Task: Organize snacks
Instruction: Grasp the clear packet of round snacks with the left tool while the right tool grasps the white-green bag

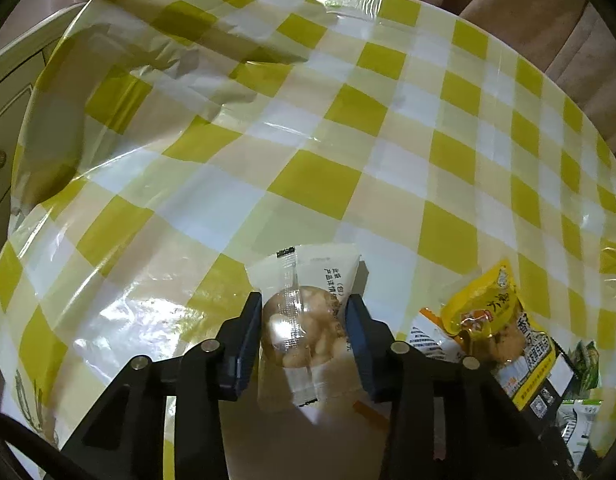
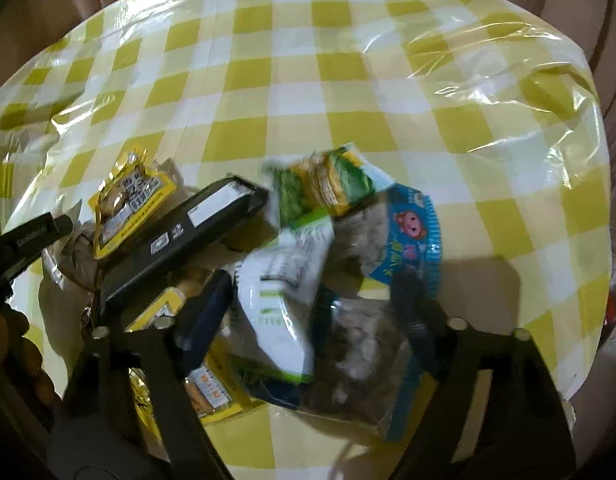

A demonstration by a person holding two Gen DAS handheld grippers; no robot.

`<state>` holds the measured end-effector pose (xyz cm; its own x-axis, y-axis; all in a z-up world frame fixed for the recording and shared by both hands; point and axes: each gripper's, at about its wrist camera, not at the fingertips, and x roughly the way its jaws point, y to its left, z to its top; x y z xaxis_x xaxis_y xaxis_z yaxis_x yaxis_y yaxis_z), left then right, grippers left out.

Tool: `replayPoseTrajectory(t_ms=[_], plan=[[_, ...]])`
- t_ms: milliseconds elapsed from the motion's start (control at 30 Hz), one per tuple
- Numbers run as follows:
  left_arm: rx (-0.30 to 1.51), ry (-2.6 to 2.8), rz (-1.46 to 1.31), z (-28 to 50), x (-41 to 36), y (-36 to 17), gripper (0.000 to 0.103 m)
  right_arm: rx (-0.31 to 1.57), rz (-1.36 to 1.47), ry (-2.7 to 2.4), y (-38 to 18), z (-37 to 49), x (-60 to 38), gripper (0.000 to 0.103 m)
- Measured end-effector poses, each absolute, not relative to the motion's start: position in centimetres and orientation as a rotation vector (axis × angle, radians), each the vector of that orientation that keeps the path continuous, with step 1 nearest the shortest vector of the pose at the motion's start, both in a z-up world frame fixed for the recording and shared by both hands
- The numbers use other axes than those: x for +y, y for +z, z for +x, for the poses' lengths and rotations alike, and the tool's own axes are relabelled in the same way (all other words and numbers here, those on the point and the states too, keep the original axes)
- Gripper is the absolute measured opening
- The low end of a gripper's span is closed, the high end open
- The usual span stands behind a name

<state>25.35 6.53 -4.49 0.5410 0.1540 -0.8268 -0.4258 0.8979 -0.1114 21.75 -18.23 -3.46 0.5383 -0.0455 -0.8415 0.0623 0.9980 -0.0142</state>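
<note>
My left gripper [image 1: 304,320] is shut on a clear-and-white snack packet [image 1: 304,320] with pale round pieces inside, held just above the yellow checked tablecloth [image 1: 308,140]. To its right lie a yellow snack pack [image 1: 492,320] and a black pack [image 1: 548,396]. In the right wrist view my right gripper [image 2: 312,300] is open over a pile of snacks: a white-and-green packet [image 2: 284,292], a blue-edged clear bag [image 2: 412,236], a green-yellow packet [image 2: 328,180], a black box [image 2: 188,232] and a yellow pack [image 2: 128,200]. The white-and-green packet lies between its fingers, blurred.
The table is round with a glossy plastic cover [image 2: 508,60], wrinkled at the edges. Beige curtains [image 1: 548,20] hang behind. A white cabinet [image 1: 8,100] stands at the left. The left gripper's black body [image 2: 24,248] shows at the left of the right wrist view.
</note>
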Motion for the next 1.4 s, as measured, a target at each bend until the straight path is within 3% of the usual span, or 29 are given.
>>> replayPoseTrajectory(t_ms=[100,700,1400], plan=[[0.930,0.339,-0.351,25.2,6.9,-4.4,0.040,1.008,0.044,-0.059,-3.7,21.8,-18.6,0.052],[0.783,0.268,-0.430,22.4,7.4,-1.1,0.040,0.878,0.169,0.020,-1.3,19.8,-19.9,0.049],[0.818,0.094,-0.418,15.3,1.1,2.0,0.040,0.873,0.191,0.040,1.6,14.9,-22.8,0.049]])
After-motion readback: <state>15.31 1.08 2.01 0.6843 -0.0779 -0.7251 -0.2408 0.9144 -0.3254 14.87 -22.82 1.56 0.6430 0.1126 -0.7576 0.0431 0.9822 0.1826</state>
